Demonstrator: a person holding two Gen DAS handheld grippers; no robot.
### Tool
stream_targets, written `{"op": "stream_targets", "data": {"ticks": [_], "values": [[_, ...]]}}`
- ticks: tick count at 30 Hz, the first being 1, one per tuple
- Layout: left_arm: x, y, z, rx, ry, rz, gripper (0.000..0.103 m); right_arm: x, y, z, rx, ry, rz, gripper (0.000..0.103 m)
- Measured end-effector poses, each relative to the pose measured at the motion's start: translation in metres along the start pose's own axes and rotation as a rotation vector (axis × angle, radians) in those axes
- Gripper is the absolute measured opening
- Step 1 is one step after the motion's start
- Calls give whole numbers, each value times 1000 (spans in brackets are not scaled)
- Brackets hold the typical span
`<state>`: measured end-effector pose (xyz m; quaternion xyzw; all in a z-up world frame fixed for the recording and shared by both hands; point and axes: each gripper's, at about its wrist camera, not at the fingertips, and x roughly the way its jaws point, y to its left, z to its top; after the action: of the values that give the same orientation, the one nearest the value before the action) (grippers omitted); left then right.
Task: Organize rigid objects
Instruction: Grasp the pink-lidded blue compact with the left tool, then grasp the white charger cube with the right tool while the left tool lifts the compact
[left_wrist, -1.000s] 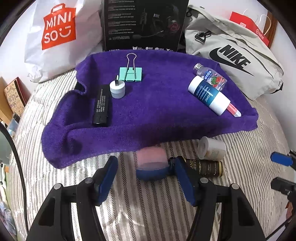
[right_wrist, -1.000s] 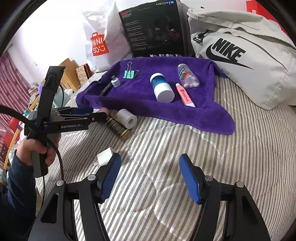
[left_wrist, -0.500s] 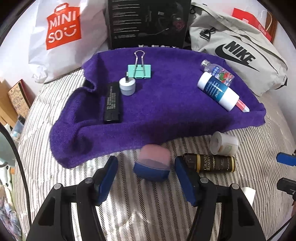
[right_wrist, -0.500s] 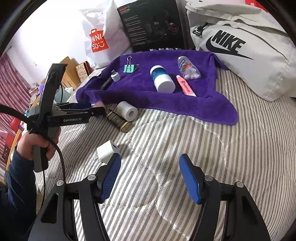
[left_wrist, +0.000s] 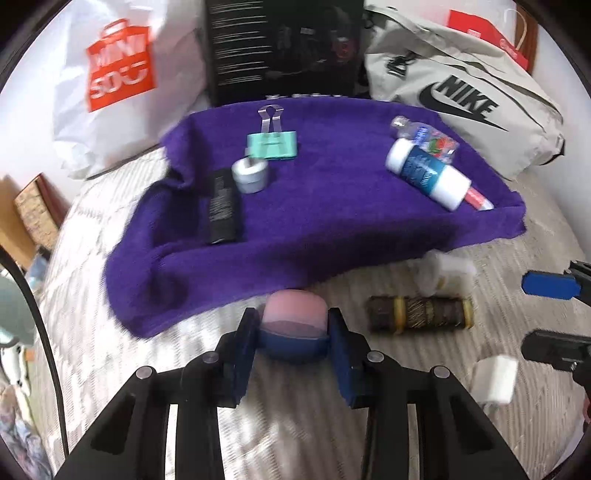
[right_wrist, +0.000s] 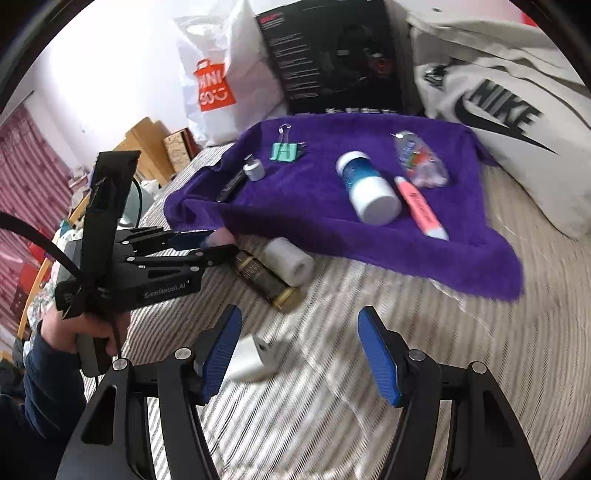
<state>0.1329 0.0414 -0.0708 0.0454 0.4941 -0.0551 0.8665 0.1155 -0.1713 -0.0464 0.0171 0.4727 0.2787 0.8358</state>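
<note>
My left gripper (left_wrist: 293, 341) has just closed onto the pink-and-blue container (left_wrist: 293, 325); my right gripper (right_wrist: 299, 354) gapes empty.

Black hand-held gripper (right_wrist: 301, 354), blue ribbed pads, silver screws; navy sleeve (right_wrist: 40, 391).

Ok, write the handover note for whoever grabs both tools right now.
Left tool: jaws have just been closing, now clamped on the pink-and-blue container at the purple towel's near edge.
Right tool: open, empty, with the white adapter by its left finger.
Done: binder clip, black bar, blue-white bottle and others lie on the towel.
Left: container, adapter, dark tube, white roll remain on the striped bedding.
</note>
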Motion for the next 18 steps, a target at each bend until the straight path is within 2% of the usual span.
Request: {"op": "stream_targets", "data": {"ticks": [5,11,18], "values": [[-8,13,-13,-41,3,-12,36,6,21,-11,-76,40,27,65],[-12,11,-18,-51,-1,-13,36,16,41,-33,-171,96,6,63],[-12,9,-18,-52,0,-16,36,28,50,-44,-262,79,-44,63]]}}
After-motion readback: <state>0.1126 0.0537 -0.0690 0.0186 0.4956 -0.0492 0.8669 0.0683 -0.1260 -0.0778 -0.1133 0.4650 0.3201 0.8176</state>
